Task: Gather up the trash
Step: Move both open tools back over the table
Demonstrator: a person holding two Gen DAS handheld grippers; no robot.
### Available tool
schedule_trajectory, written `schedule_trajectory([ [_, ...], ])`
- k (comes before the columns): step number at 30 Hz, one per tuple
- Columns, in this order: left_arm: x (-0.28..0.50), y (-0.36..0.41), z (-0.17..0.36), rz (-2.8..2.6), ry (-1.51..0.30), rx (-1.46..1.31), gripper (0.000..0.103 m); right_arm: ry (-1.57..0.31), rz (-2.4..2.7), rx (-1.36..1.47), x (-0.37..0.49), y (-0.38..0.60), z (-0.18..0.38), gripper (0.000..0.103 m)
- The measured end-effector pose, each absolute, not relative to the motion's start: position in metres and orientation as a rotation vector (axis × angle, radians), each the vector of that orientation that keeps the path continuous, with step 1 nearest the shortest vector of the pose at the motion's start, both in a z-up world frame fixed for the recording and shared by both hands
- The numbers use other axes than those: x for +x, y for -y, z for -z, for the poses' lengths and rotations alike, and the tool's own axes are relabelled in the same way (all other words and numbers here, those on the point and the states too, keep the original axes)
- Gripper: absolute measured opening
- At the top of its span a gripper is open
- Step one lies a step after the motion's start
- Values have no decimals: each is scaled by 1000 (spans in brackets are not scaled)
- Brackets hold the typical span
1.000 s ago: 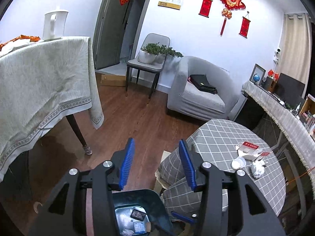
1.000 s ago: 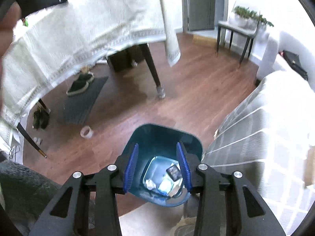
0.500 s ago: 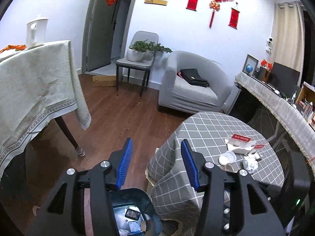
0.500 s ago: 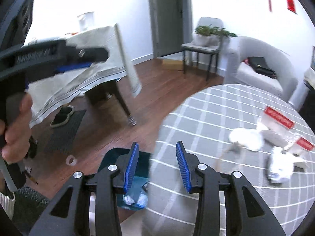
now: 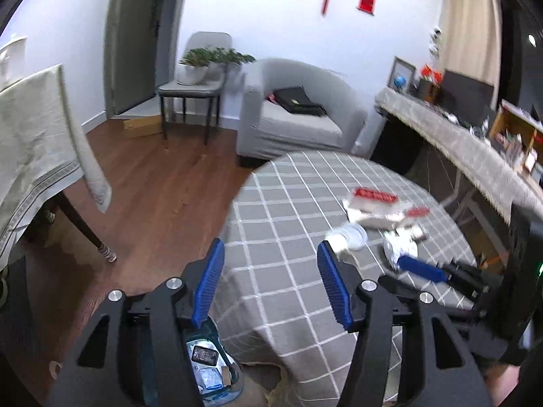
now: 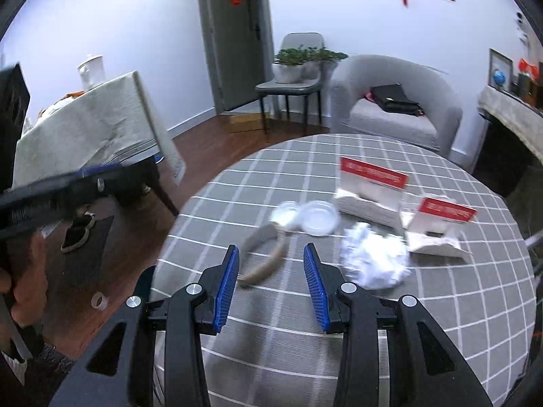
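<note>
Now the trash sits far right on the round table (image 6: 271, 356): a crumpled paper ball (image 6: 373, 261), two clear lids (image 6: 307, 217), a curved strip (image 6: 268, 254) and red-topped packets (image 6: 371, 186). The right gripper (image 6: 269, 279), jaws apart and empty, faces the strip; the left gripper (image 5: 269, 288), just widening, is empty too. Judging by this, a fresh pickup is starting; next, reach and close on one piece. The bin (image 5: 207, 369) waits near left on the floor.

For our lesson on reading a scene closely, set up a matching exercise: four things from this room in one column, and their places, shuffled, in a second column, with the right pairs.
Things:
1. crumpled white paper
2. black bag
3. potted plant
4. teal bin

Places:
A. on the grey chair
B. on the floor beside the round table
C. on the checked tablecloth
D. on the grey armchair

Pairs: 1-C, 2-D, 3-A, 4-B
</note>
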State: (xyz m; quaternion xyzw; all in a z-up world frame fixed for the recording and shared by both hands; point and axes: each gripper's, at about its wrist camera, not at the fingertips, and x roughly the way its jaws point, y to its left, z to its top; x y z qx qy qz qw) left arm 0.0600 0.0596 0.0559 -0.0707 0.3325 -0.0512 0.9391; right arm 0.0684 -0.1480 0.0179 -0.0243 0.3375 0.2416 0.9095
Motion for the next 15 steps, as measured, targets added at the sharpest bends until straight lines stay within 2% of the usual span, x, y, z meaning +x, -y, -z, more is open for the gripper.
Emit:
schedule_trajectory([
  [8, 70, -11, -27, 175, -745, -86, 63, -696, -443, 16, 75, 187, -21, 60],
  [10, 72, -2, -22, 189, -758, -85, 63, -702, -423, 34, 76, 197, -18, 69],
  [15, 80, 18, -12, 201, -780, -45, 63, -742, -402, 106, 82, 222, -8, 74],
])
